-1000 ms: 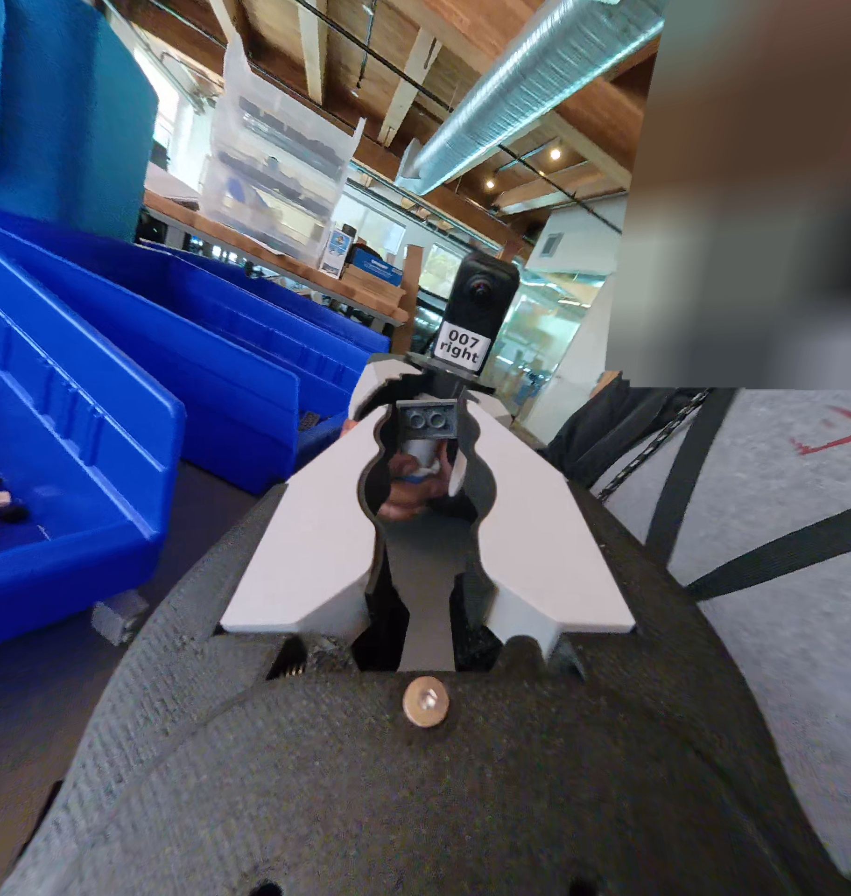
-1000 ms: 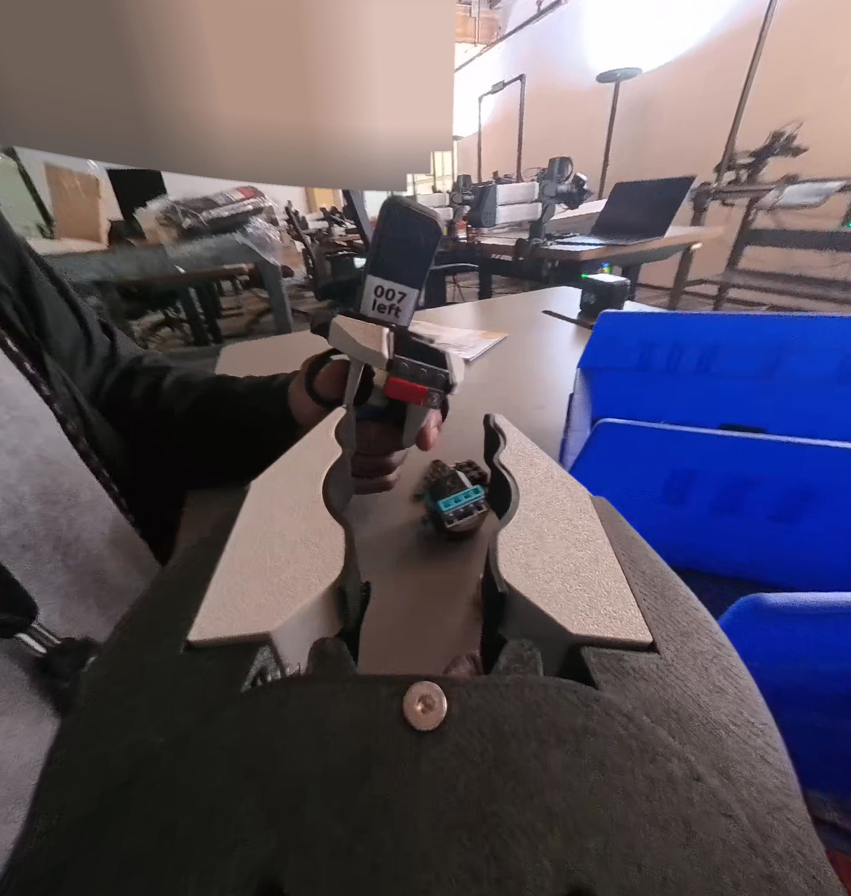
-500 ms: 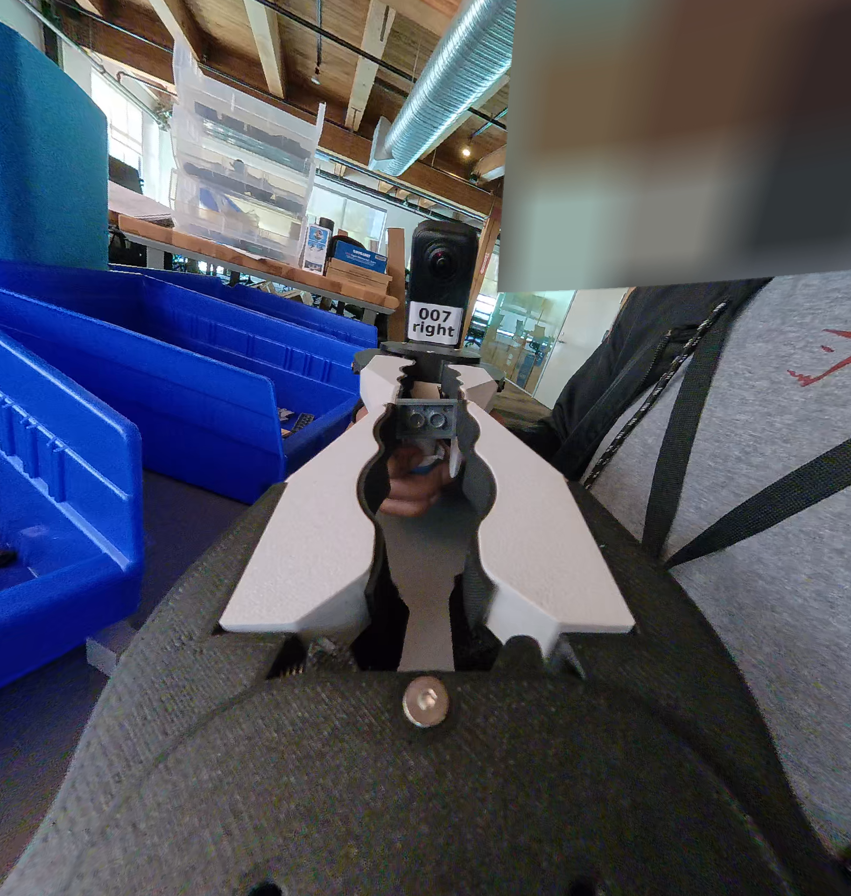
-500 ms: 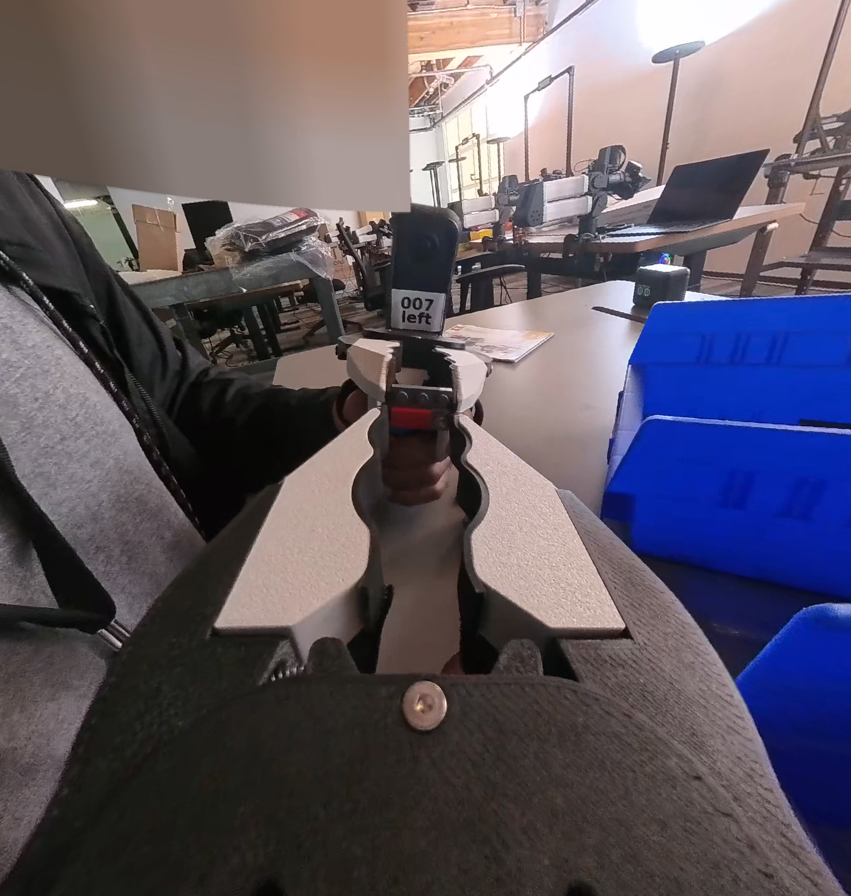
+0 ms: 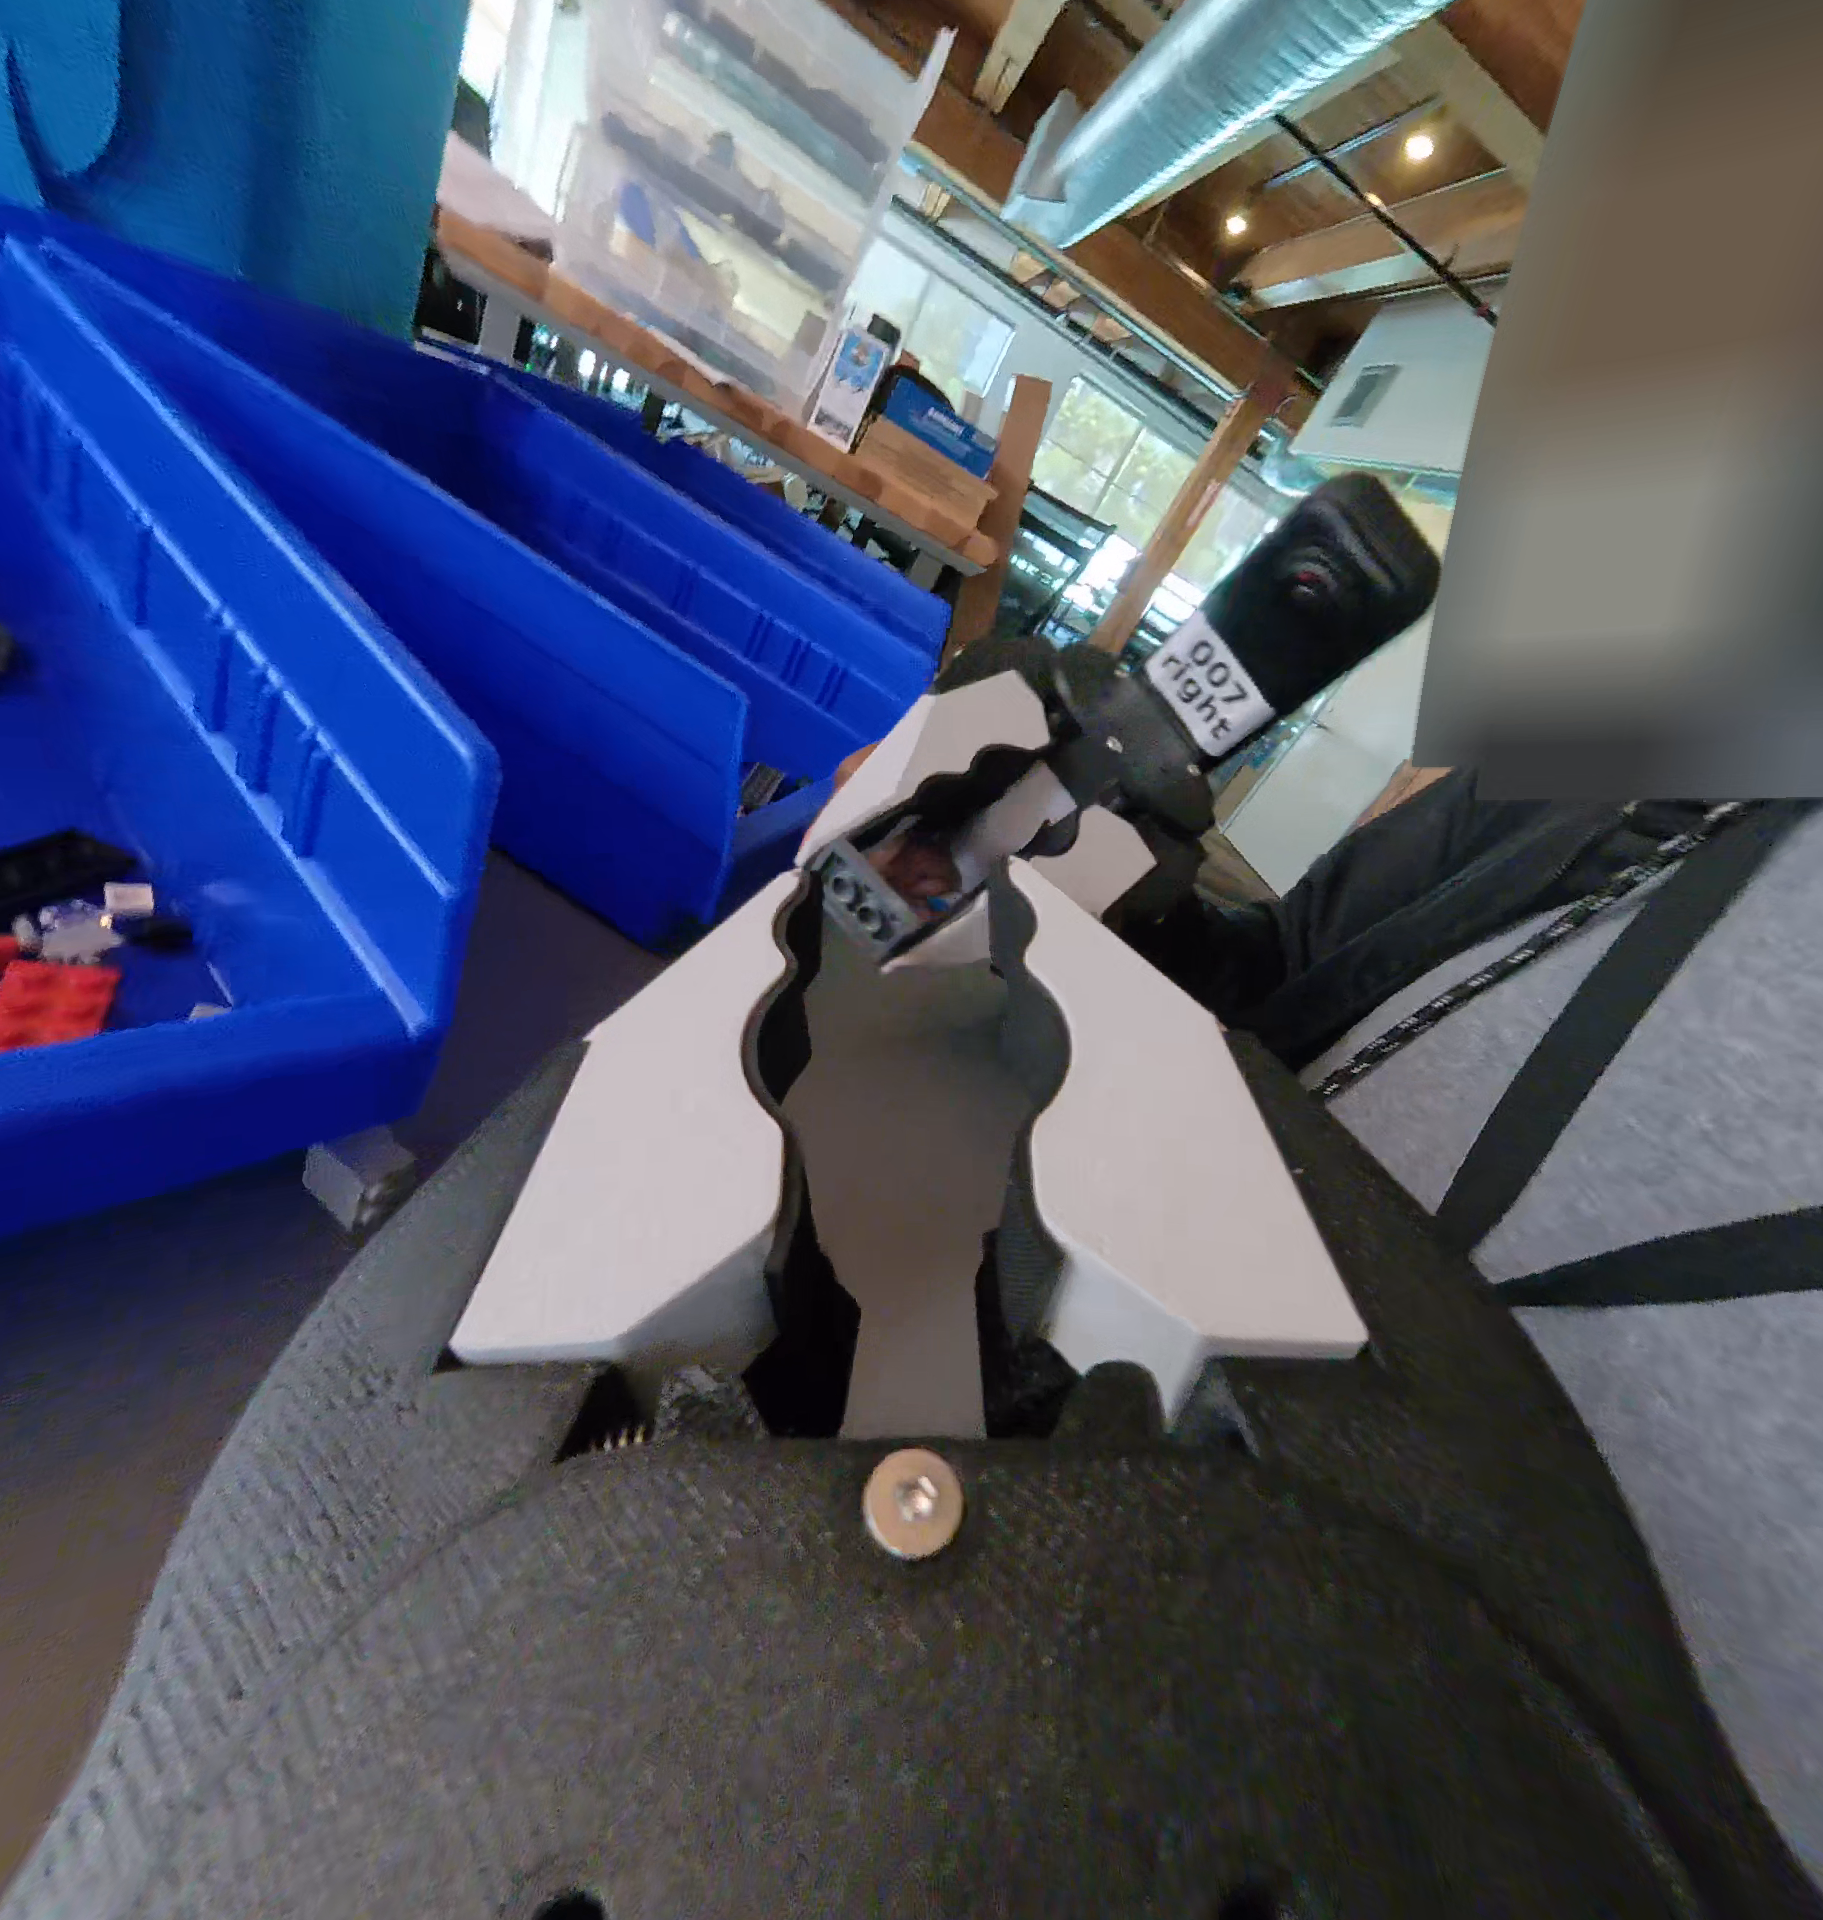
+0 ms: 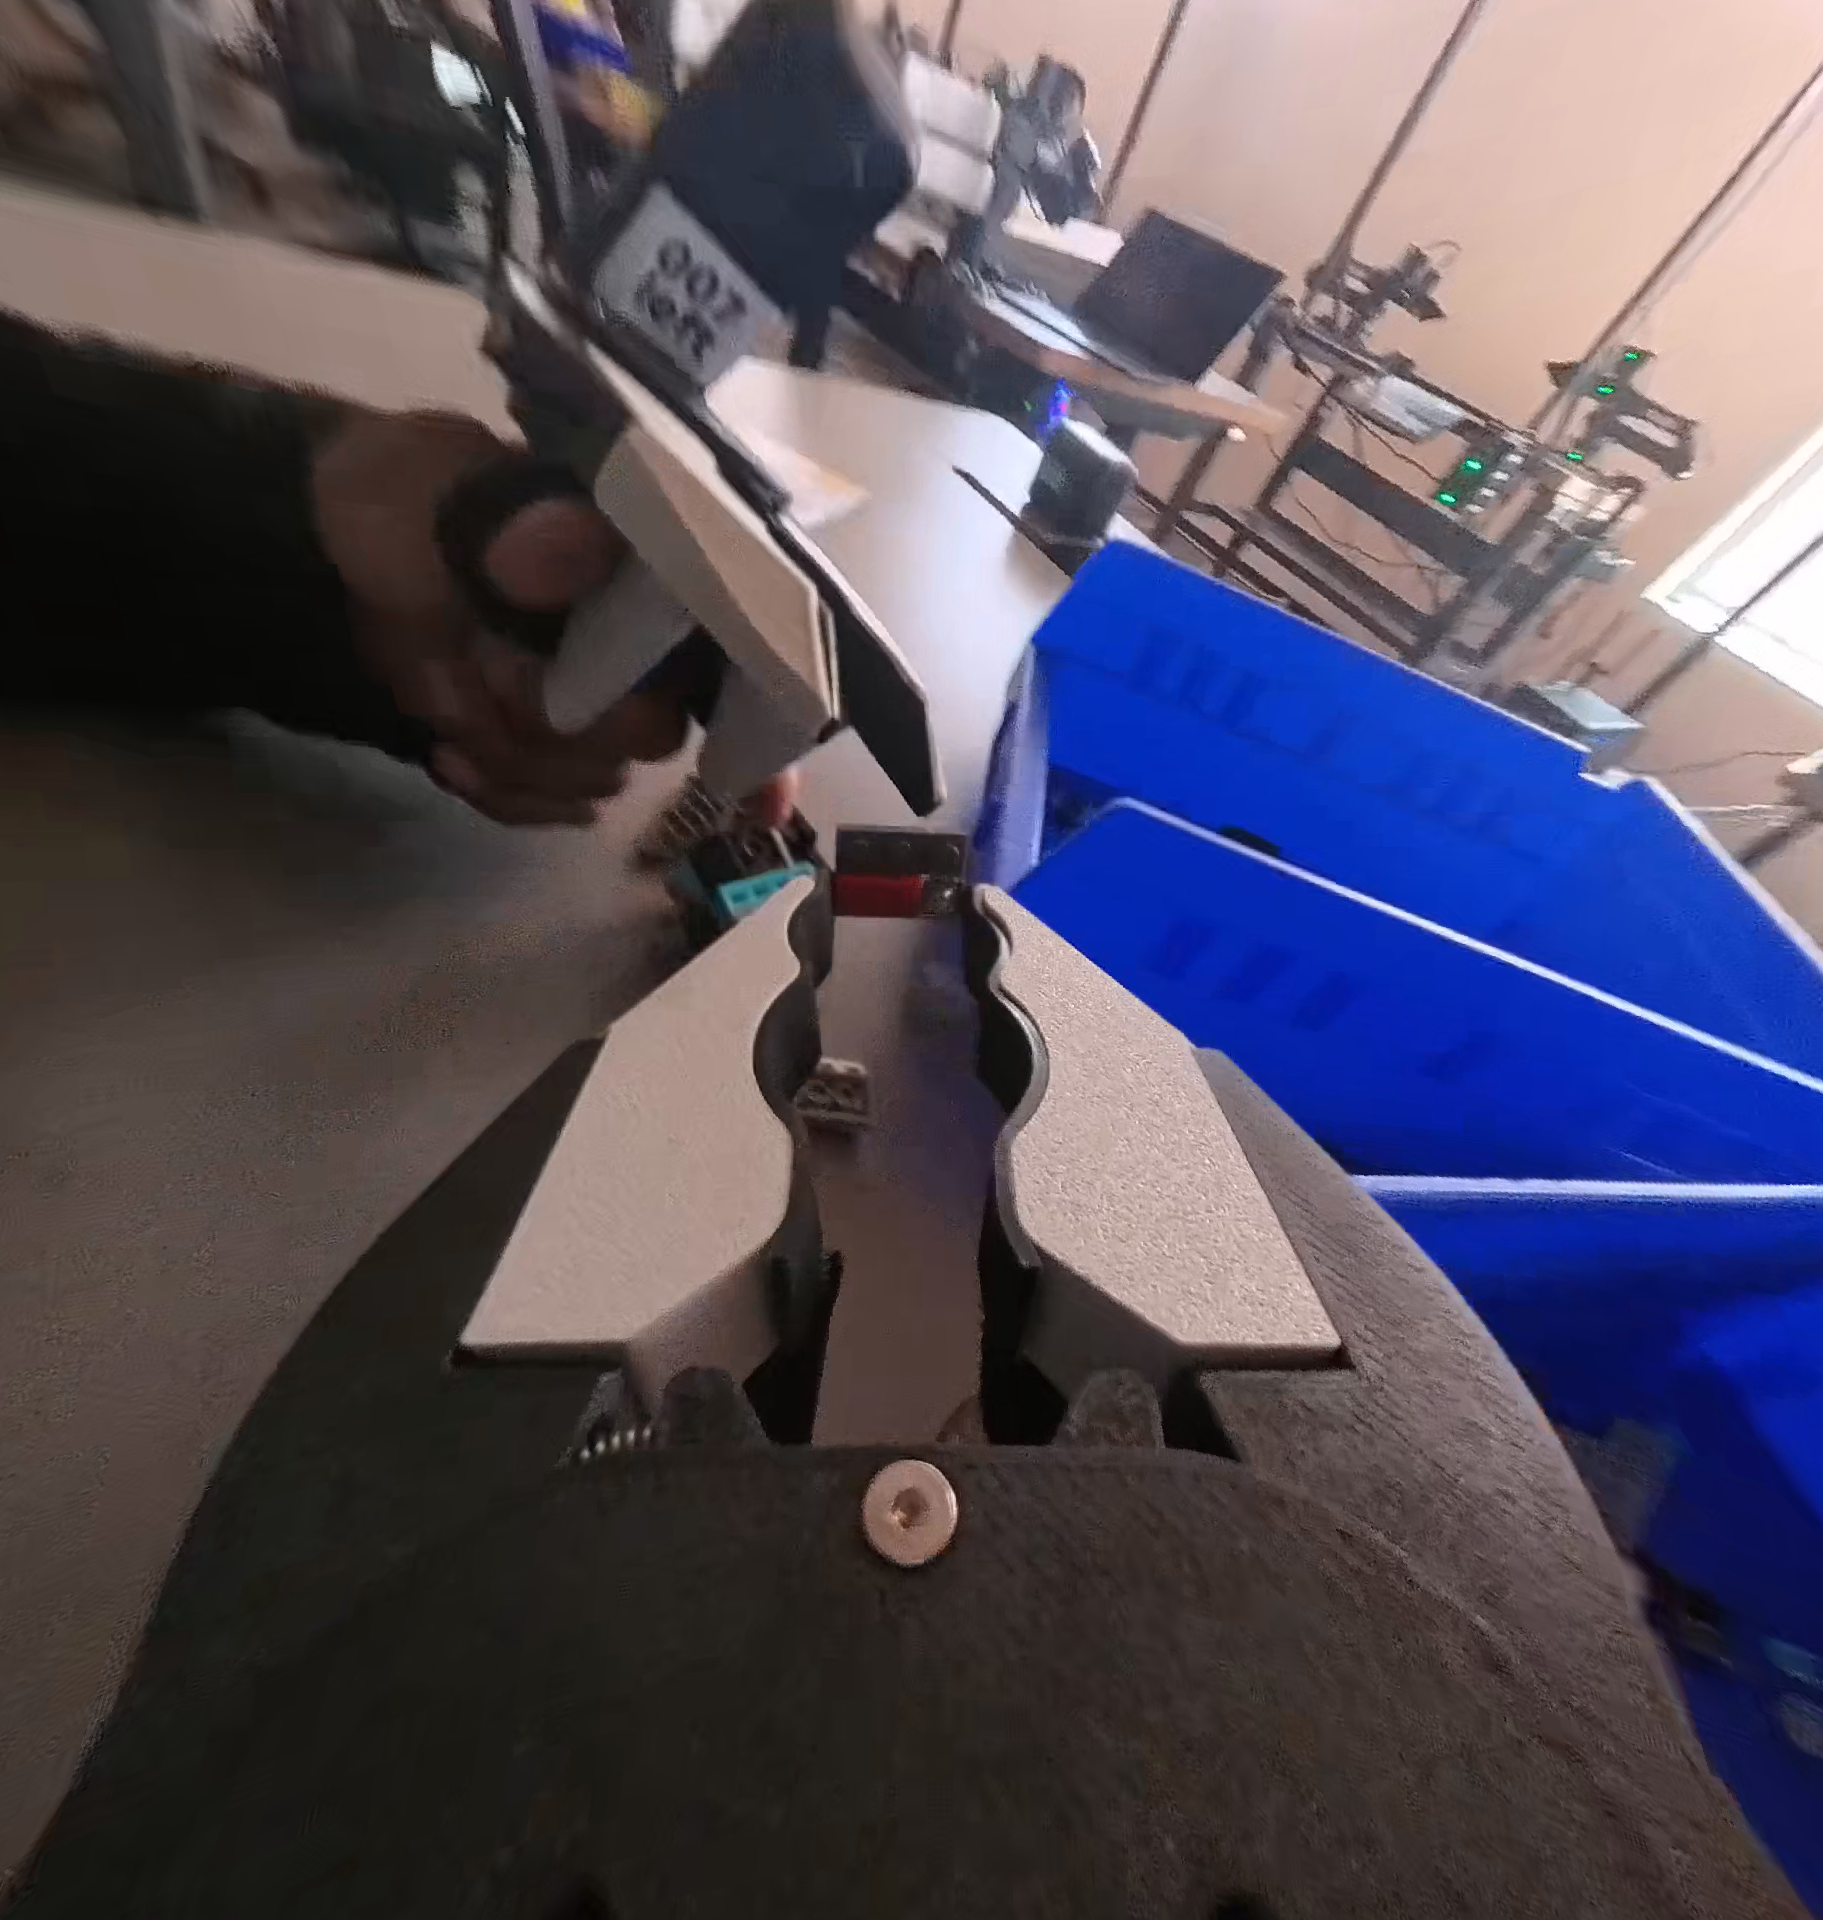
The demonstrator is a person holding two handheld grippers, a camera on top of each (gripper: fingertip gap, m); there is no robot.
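Observation:
My right gripper (image 6: 894, 896) is shut on a small stack, a grey brick on a red brick (image 6: 896, 878), held just above the table (image 6: 263, 1039). My left gripper (image 5: 899, 881) is open and empty. The same stack shows grey-side-on at its fingertips in the left wrist view (image 5: 865, 916), gripped by the tilted right gripper. In the right wrist view the left gripper (image 6: 912, 795) hangs just above and left of the stack, apart from it. A teal and black brick cluster (image 6: 746, 883) lies on the table beside the stack.
A loose grey brick (image 6: 834, 1096) lies on the table under my right fingers. Blue bins (image 6: 1406, 935) line the right side; in the left wrist view one blue bin (image 5: 263, 935) holds a red plate (image 5: 45, 1008) and dark pieces. A person's grey top (image 5: 1665, 1143) is close. Both grippers' tips are close together, under 4 cm apart.
The stack has passed from my left gripper to my right. The left gripper opened and drew up and away; the right gripper tilted and dropped toward the table with the stack.

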